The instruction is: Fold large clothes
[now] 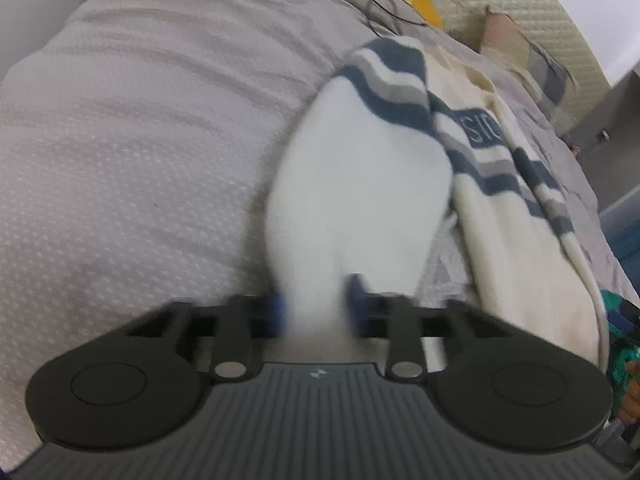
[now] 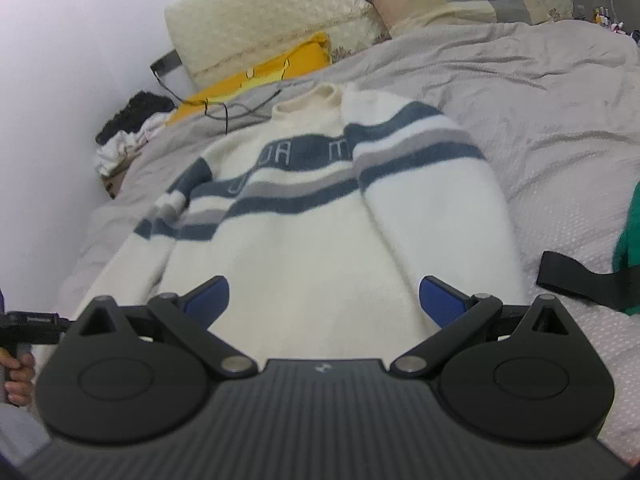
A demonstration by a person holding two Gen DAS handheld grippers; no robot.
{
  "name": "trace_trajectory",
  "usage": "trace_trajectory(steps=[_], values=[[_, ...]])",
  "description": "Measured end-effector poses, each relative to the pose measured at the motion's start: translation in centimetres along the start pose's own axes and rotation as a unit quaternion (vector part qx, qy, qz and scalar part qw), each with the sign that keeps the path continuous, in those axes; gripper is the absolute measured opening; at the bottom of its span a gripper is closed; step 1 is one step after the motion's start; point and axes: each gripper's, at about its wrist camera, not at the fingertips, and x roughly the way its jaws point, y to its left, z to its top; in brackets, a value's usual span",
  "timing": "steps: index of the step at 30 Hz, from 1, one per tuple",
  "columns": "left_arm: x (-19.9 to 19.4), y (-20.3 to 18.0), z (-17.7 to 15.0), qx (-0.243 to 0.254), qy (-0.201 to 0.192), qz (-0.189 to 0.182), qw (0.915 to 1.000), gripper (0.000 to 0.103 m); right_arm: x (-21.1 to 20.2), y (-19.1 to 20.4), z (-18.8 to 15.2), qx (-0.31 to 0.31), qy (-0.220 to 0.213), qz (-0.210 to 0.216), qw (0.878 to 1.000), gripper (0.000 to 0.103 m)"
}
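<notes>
Left wrist view: left gripper (image 1: pixel 316 312) is clamped on the white sleeve (image 1: pixel 356 192), which runs toward 12 o'clock. Right gripper (image 2: pixel 323 300) stands fully spread, holding nothing, over the sweater (image 2: pixel 304 248). Sweater lies flat on the grey bedcover (image 2: pixel 540 120); yellow pillow (image 2: pixel 280 72) at 11 o'clock.

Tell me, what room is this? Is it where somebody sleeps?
Most likely a bedroom. A cream knitted sweater with navy and grey stripes lies spread on a bed's wrinkled grey dotted cover, with a cream quilted padded headboard and a beige and grey patchwork pillow behind it.
</notes>
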Motion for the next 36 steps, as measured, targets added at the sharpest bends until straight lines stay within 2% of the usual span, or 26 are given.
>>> trace_trajectory(steps=[3, 6, 8, 11, 15, 19, 22, 26, 32, 36], values=[[-1.4, -0.7, 1.0, 0.007, -0.025, 0.014, 0.9996, 0.015, 0.3, 0.1, -0.1, -0.007, 0.004, -0.005, 1.000, 0.103], [-4.2, -1.1, 3.8, -0.003, -0.075, 0.038, 0.9964, 0.014, 0.4, 0.2, -0.1, -0.007, -0.001, -0.013, 1.000, 0.103], [-6.7, -1.2, 6.6, -0.006, -0.119, 0.064, 0.9908, 0.014, 0.4, 0.0, 0.0, -0.004, -0.005, -0.018, 1.000, 0.103], [-9.6, -0.6, 11.5, -0.010, -0.180, 0.121, 0.9761, 0.013, 0.5, -0.1, 0.2, -0.006, -0.013, -0.024, 1.000, 0.103], [-10.8, -0.1, 17.9, -0.004, -0.238, 0.193, 0.9519, 0.013, 1.0, -0.2, 0.6, -0.013, -0.023, -0.035, 0.999, 0.103], [-9.1, -0.1, 22.8, -0.024, -0.279, 0.223, 0.9336, 0.013, 1.4, -0.3, 1.3, -0.026, -0.038, -0.043, 0.998, 0.103], [-5.0, 0.2, 25.6, -0.023, -0.279, 0.258, 0.9248, 0.013, 1.9, -0.5, 1.7, -0.037, -0.048, -0.054, 0.997, 0.103], [0.7, 2.5, 27.1, -0.023, -0.245, 0.292, 0.9242, 0.013, 3.2, -0.6, 2.4, -0.044, -0.054, -0.057, 0.996, 0.103], [6.7, 8.1, 26.8, -0.021, -0.189, 0.310, 0.9315, 0.014, 5.6, -0.9, 3.2, -0.045, -0.052, -0.067, 0.995, 0.103], [7.6, 8.8, 26.0, -0.025, -0.189, 0.304, 0.9332, 0.015, 6.4, -1.5, 3.5, -0.036, -0.050, -0.072, 0.995, 0.103]])
